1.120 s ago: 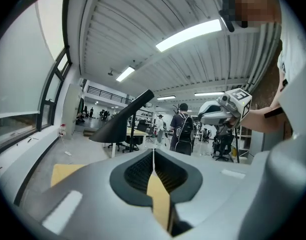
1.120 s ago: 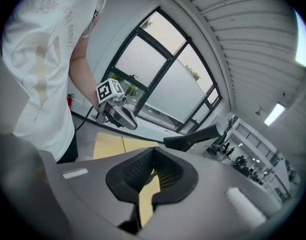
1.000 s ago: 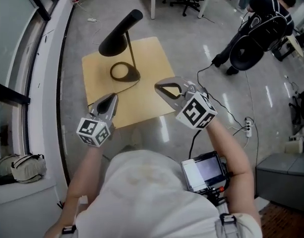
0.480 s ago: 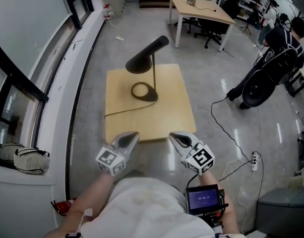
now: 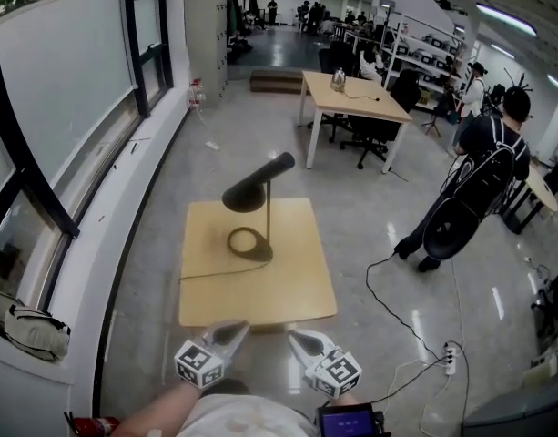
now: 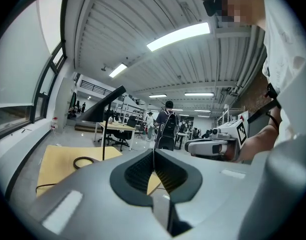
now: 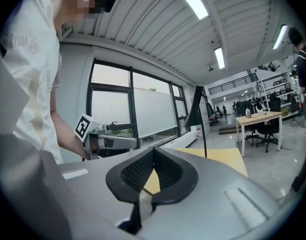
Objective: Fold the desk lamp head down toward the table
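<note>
As the left tongs (image 5: 228,333) and right tongs (image 5: 299,339) draw back off the bench (image 5: 288,294) to its 6 o'clock edge, both closed and empty, the desk lamp head (image 5: 251,189) at 12 o'clock keeps its slope, shade dipping toward 8 o'clock; whether that counts as folded stays unsettled

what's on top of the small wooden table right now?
Only a black desk lamp: ring base, upright stem, head tilted up, plus its cable trailing to the left edge. Nothing else shows on the table. The floor beneath it is covered.
</note>
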`<state>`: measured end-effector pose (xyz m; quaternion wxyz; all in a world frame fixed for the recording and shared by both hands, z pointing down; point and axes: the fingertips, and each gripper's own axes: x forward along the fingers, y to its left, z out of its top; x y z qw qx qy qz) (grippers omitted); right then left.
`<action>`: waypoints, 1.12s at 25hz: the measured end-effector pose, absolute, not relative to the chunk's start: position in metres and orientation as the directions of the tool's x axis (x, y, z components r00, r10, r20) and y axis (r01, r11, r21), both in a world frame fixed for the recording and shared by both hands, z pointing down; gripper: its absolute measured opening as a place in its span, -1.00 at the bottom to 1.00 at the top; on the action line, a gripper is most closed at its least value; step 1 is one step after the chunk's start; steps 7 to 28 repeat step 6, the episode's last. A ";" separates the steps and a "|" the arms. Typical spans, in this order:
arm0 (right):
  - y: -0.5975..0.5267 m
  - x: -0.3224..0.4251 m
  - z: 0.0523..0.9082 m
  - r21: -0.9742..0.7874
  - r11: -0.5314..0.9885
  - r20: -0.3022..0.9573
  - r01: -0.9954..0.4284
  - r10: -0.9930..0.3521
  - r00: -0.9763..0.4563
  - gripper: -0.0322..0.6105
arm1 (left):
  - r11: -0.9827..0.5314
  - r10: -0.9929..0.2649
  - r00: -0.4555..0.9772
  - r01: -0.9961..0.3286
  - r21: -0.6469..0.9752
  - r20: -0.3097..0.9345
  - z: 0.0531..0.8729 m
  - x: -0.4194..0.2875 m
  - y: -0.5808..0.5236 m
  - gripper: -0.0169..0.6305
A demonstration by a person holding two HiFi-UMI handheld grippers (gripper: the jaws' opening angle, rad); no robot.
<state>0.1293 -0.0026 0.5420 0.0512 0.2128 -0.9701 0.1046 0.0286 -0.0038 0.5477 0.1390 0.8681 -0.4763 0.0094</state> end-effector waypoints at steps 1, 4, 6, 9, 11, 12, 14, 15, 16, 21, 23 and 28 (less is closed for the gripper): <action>-0.001 0.127 0.541 -0.182 0.886 0.138 -0.426 -0.406 -0.903 -0.86 | -0.513 -0.822 0.551 -0.827 0.231 0.147 0.548 0.029 -0.002 -0.92; 0.003 0.120 0.538 -0.168 0.889 0.135 -0.426 -0.407 -0.903 -0.86 | -0.506 -0.825 0.544 -0.831 0.229 0.150 0.551 0.022 0.008 -0.92; 0.007 0.117 0.540 -0.156 0.893 0.137 -0.423 -0.404 -0.904 -0.86 | -0.491 -0.833 0.530 -0.840 0.232 0.156 0.556 0.016 0.016 -0.92; 0.007 0.117 0.540 -0.156 0.893 0.137 -0.423 -0.404 -0.904 -0.86 | -0.491 -0.833 0.530 -0.840 0.232 0.156 0.556 0.016 0.016 -0.92; 0.007 0.117 0.540 -0.156 0.893 0.137 -0.423 -0.404 -0.904 -0.86 | -0.491 -0.833 0.530 -0.840 0.232 0.156 0.556 0.016 0.016 -0.92; 0.007 0.117 0.540 -0.156 0.893 0.137 -0.423 -0.404 -0.904 -0.86 | -0.491 -0.833 0.530 -0.840 0.232 0.156 0.556 0.016 0.016 -0.92; 0.007 0.117 0.540 -0.156 0.893 0.137 -0.423 -0.404 -0.904 -0.86 | -0.491 -0.833 0.530 -0.840 0.232 0.156 0.556 0.016 0.016 -0.92; 0.007 0.117 0.540 -0.156 0.893 0.137 -0.423 -0.404 -0.904 -0.86 | -0.491 -0.833 0.530 -0.840 0.232 0.156 0.556 0.016 0.016 -0.92; 0.007 0.117 0.540 -0.156 0.893 0.137 -0.423 -0.404 -0.904 -0.86 | -0.491 -0.833 0.530 -0.840 0.232 0.156 0.556 0.016 0.016 -0.92; 0.007 0.117 0.540 -0.156 0.893 0.137 -0.423 -0.404 -0.904 -0.86 | -0.491 -0.833 0.530 -0.840 0.232 0.156 0.556 0.016 0.016 -0.92; 0.007 0.117 0.540 -0.156 0.893 0.137 -0.423 -0.404 -0.904 -0.86 | -0.491 -0.833 0.530 -0.840 0.232 0.156 0.556 0.016 0.016 -0.92; 0.007 0.117 0.540 -0.156 0.893 0.137 -0.423 -0.404 -0.904 -0.86 | -0.491 -0.833 0.530 -0.840 0.232 0.156 0.556 0.016 0.016 -0.92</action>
